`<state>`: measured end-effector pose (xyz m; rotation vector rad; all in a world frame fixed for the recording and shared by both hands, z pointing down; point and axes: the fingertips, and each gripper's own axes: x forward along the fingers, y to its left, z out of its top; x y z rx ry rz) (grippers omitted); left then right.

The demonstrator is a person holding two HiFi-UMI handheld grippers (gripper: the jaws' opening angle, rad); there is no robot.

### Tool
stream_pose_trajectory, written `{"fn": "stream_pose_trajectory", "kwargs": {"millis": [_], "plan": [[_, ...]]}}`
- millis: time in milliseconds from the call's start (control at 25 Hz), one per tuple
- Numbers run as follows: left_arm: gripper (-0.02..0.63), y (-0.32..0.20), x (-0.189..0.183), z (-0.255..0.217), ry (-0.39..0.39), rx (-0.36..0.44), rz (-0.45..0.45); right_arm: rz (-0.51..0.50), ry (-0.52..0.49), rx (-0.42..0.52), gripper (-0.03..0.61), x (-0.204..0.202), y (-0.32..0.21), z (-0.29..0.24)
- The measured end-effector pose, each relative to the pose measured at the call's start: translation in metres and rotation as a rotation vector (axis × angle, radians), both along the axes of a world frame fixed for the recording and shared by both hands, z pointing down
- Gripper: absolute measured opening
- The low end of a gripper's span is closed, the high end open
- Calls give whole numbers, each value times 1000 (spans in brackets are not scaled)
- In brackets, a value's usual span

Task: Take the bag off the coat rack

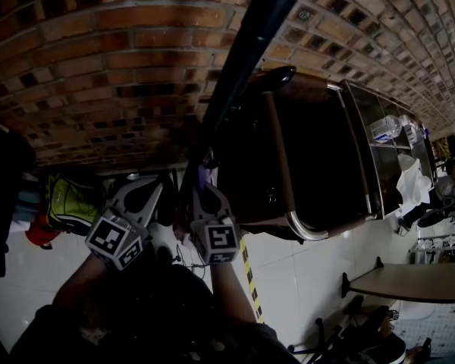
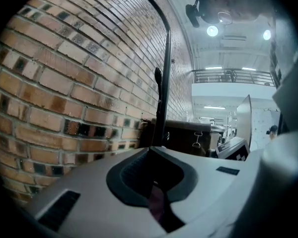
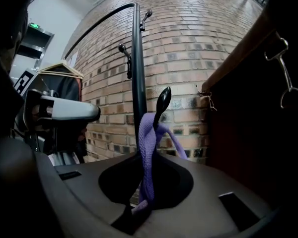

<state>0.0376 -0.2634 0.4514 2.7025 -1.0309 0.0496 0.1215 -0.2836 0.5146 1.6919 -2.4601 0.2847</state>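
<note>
The black coat rack pole (image 1: 243, 59) slants up through the middle of the head view, against a brick wall. A purple strap (image 3: 148, 148) hangs over a black hook (image 3: 162, 103) on the pole (image 3: 137, 73). It runs down between the jaws of my right gripper (image 3: 144, 172), which is shut on it. Just left of it my left gripper (image 1: 155, 188) is also closed, with a dark purplish strip (image 2: 156, 202) caught between its jaws. Both grippers (image 1: 205, 192) sit side by side at the pole. The bag's body is hidden.
A dark wooden cabinet (image 1: 311, 150) with a metal rail stands right of the pole. A yellow-green bag (image 1: 72, 203) and dark clothing hang at the left. Yellow-black tape (image 1: 250, 279) runs along the white tiled floor, and a table (image 1: 409, 279) stands at the lower right.
</note>
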Motion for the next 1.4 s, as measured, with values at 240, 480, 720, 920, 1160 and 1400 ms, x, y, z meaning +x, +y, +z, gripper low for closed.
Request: {"fn": "stream_pose_trajectory", "kwargs": {"millis": [240, 480, 720, 920, 1160, 1400], "plan": [[34, -1, 2, 0, -4, 1, 1, -9, -58, 0, 48, 3, 3, -15], [34, -5, 2, -2, 1, 2, -2, -15, -115, 35, 48, 8, 1, -51], [34, -8, 6, -4, 7, 7, 9, -4, -128, 66, 48, 17, -1, -75], [34, -8, 10, -5, 7, 6, 18, 25, -135, 79, 48, 31, 1, -82], [34, -9, 15, -6, 12, 9, 31, 89, -147, 70, 48, 57, 10, -81], [34, -4, 22, -8, 14, 12, 50, 88, -161, 68, 48, 64, 29, -77]]}}
